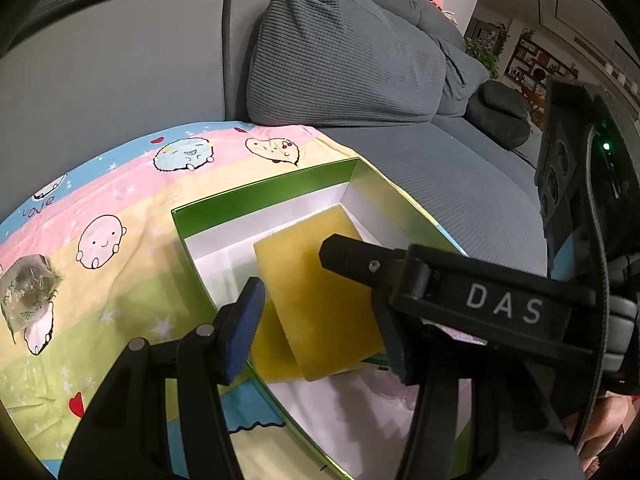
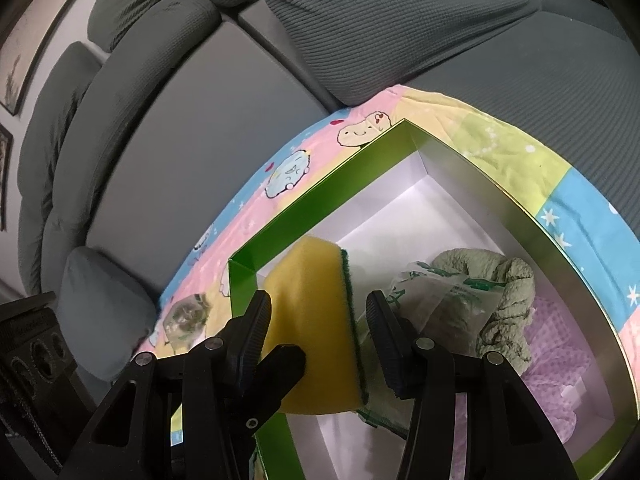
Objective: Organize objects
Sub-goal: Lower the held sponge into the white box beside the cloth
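Note:
A yellow sponge (image 1: pixel 320 300) with a green scouring side (image 2: pixel 350 300) hangs over an open green box (image 1: pixel 260 184) with a white inside. My left gripper (image 1: pixel 320 312) is shut on the sponge, its blue pads (image 1: pixel 250 316) pressing the two side edges. My right gripper (image 2: pixel 318 300) straddles the same sponge. One of its fingers (image 1: pixel 352 260) lies along the yellow face, and a slim gap shows between its other finger (image 2: pixel 384 340) and the green side. A left gripper finger (image 2: pixel 284 360) crosses the sponge's lower corner.
The box (image 2: pixel 320 184) holds a green towel (image 2: pixel 508 292), a plastic packet (image 2: pixel 440 300) and a lilac checked cloth (image 2: pixel 560 352). It sits on a cartoon-print blanket (image 1: pixel 120 200) on a grey sofa with a cushion (image 1: pixel 340 52). A crumpled clear wrapper (image 1: pixel 28 288) lies left of the box.

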